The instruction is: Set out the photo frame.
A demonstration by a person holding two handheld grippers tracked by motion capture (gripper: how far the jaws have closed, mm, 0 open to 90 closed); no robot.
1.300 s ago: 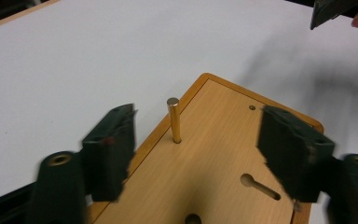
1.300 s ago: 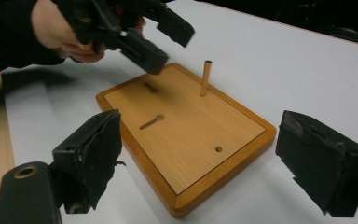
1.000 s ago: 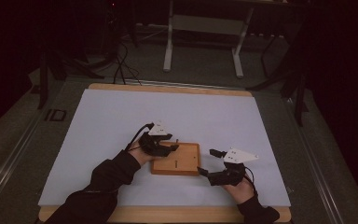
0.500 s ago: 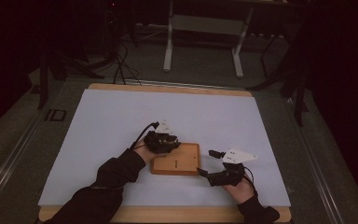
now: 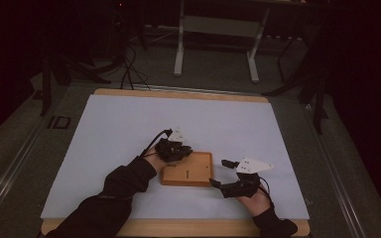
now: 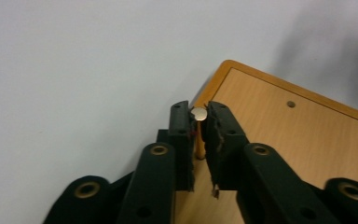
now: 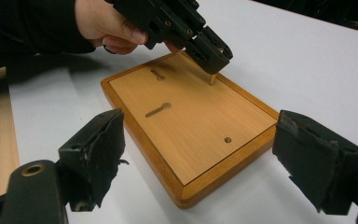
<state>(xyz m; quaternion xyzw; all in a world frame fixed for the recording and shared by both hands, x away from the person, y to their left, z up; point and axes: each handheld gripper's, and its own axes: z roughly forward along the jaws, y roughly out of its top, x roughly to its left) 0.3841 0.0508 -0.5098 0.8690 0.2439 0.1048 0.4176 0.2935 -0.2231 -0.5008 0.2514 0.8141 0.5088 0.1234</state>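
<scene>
Two grippers work one wooden board [image 5: 187, 169] near the table's front edge: our left gripper [image 6: 199, 122] has just closed on a brass peg [image 6: 199, 114] at the board's far corner; our right gripper [image 7: 196, 154] stands open, straddling the near corner. Next we judge a straight lift of the peg.

High view: overhead, looking forward and down, far. Gripper views: close, along own jaws, sharing the wooden board [image 5: 187, 169] [image 6: 284, 135] [image 7: 191, 126].
</scene>
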